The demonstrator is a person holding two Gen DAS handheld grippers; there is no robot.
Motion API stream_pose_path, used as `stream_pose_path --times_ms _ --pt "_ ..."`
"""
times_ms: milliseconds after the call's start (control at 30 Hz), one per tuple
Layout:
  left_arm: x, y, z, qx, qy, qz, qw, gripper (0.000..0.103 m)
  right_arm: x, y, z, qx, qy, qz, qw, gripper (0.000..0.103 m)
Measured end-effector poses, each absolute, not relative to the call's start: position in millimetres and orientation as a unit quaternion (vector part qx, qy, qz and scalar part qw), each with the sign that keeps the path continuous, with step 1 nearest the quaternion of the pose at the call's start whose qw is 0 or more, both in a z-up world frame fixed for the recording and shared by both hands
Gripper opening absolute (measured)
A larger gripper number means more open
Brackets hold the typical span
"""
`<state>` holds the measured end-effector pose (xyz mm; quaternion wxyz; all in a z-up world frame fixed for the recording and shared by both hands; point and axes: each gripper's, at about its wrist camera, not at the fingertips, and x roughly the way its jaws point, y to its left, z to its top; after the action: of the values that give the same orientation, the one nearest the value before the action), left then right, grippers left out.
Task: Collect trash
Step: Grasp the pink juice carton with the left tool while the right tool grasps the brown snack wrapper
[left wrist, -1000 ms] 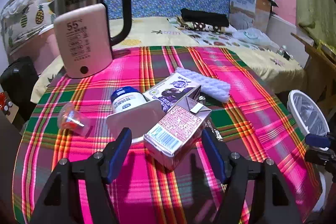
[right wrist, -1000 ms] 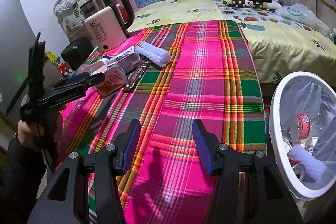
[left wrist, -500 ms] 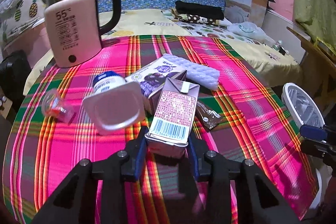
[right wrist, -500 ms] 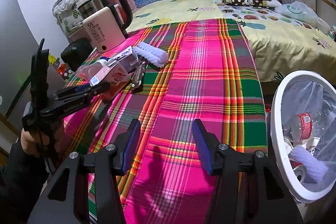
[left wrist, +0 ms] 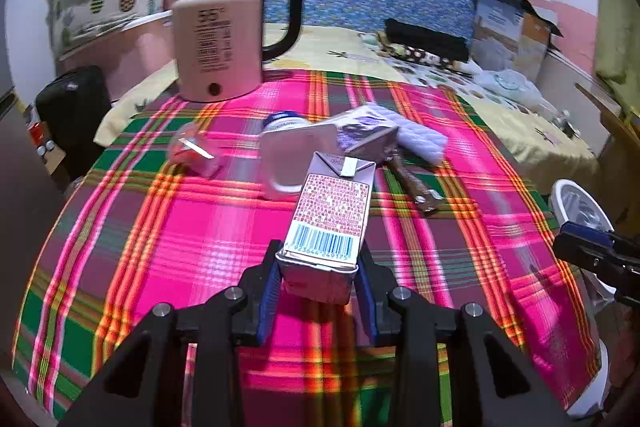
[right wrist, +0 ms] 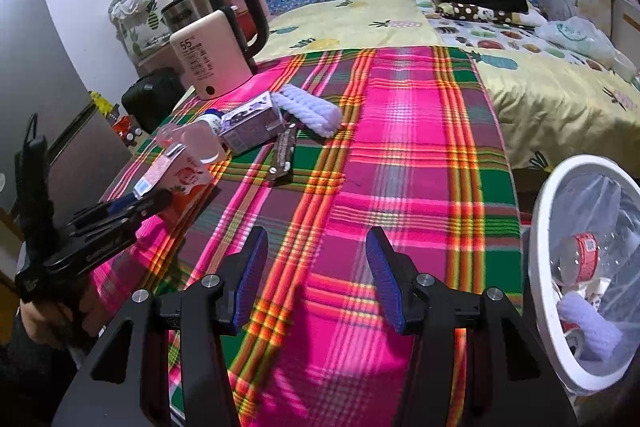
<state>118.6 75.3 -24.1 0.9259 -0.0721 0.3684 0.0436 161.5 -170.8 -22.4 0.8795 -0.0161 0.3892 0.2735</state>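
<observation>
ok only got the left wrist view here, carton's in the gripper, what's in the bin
Observer: A bottle with a red label and a white wad lie in the bin, which has a clear liner.
Operator: is my other one free
Observer: Yes, the right gripper is open with nothing in it, over bare tablecloth.
Operator: and does my grip look ok from there
Observer: The left gripper has just closed on the carton. From the right, only the carton's near end sits between the pads, and the rest sticks out ahead.
</observation>
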Motion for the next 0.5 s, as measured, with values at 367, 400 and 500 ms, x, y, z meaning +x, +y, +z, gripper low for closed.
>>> stream_pose_path --times_ms 367,400,500 --pt "123 89 -30 -0.103 0.379 0.050 0.918 0.054 183 -139 -27 -0.042 0.392 0.286 0.874 0.052" --pt "123 89 -30 -0.105 0.376 0.043 0.920 0.056 186 -136 -29 -0.043 0.393 0.286 0.873 0.052" --pt "123 87 -29 -0.103 0.372 0.033 0.922 0.056 194 -129 -34 -0.047 0.398 0.287 0.870 0.050"
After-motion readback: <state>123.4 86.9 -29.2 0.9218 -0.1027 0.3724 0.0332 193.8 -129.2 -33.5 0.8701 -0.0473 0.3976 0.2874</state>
